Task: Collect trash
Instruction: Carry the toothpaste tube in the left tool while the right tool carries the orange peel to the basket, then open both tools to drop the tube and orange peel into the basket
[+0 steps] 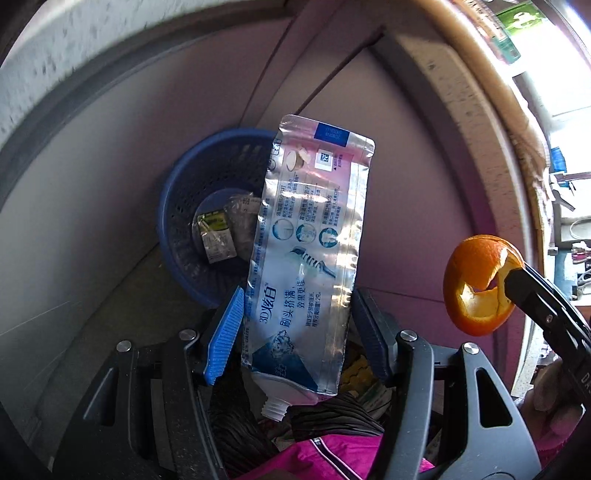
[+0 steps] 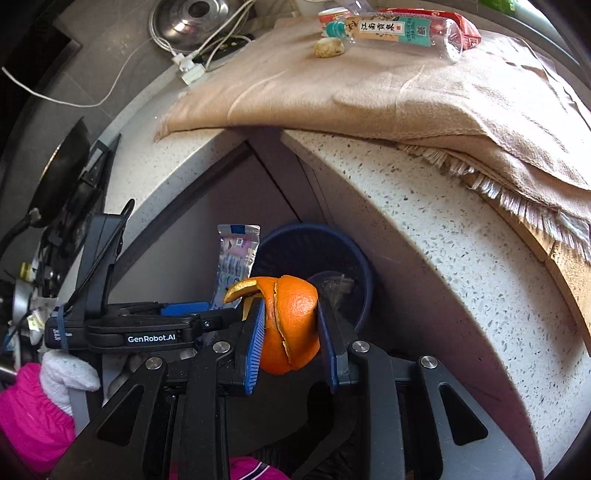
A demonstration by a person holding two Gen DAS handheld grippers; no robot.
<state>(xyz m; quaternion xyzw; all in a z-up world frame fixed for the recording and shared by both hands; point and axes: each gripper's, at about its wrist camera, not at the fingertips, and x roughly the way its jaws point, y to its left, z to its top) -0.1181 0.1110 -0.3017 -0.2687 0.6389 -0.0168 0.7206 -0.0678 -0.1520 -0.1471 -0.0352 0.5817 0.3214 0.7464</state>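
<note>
Left claw (image 1: 295, 325) pinches a flattened toothpaste tube (image 1: 308, 254) near its neck: light, slick, floppy. Right claw (image 2: 291, 339) squeezes soft orange peel (image 2: 291, 325), above the blue basket (image 2: 354, 266).

left hand-held gripper (image 1: 295, 321): clamped on load | right hand-held gripper (image 2: 291, 332): clamped on load

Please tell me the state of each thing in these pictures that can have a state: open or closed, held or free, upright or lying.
toothpaste tube: flattened, cap off, held by the left gripper.
orange peel: held by the right gripper.
blue basket: on the floor, already holding wrappers.
plastic bottle: capped, lying on the cloth.
</note>
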